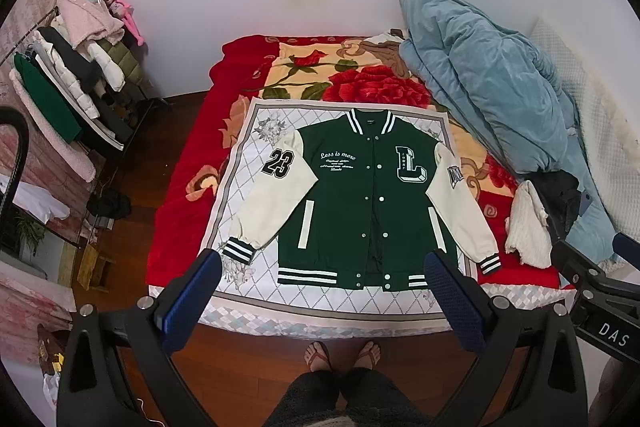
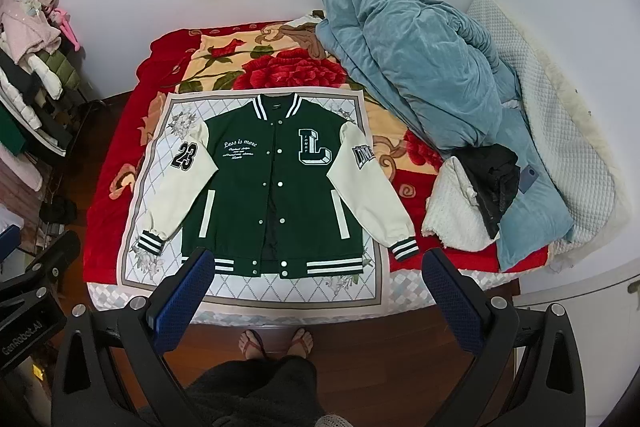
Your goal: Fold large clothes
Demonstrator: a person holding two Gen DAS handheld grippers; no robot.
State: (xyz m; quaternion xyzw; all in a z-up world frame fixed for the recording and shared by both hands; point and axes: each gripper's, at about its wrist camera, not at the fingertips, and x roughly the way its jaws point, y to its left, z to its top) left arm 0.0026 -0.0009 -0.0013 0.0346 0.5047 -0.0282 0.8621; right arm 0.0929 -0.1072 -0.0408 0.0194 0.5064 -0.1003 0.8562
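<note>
Two grippers: both held above the foot of the bed, in front of the standing person, neither touching any cloth.
Left gripper (image 1: pixel 322 291): jaws spread wide, nothing between them; the blue pads frame the jacket's hem, which suggests a survey pose ahead of a first grasp.
Right gripper (image 2: pixel 316 287): jaws equally wide, empty; it sits just beside the left unit, whose black body shows at the left edge of the right wrist view.
Jacket (image 1: pixel 360 203): green varsity body with cream sleeves, lying face up and flat, collar toward the wall, hem toward the person. Snaps look partly undone near the hem, leaving a dark gap along the placket.
Sleeves: both angled outward and down; the cuff on the "23" side (image 1: pixel 239 251) rests on the mat, the other cuff (image 2: pixel 404 249) overhangs onto the red blanket. Spread this way, each sleeve offers a free edge for pinching.
White patterned mat (image 1: pixel 240 147): laid under the jacket, probably as a clean, flat folding area.
Red floral blanket (image 1: pixel 188 163): covers the bed beneath the mat.
Blue quilt (image 2: pixel 420 67): heaped along the far right side, apart from the jacket; pushed aside, apparently to free working room.
Task status: folding not yet started, judging by the fully spread garment.
Likely next requirement: take a sleeve or shoulder edge and bring it across the body.
</note>
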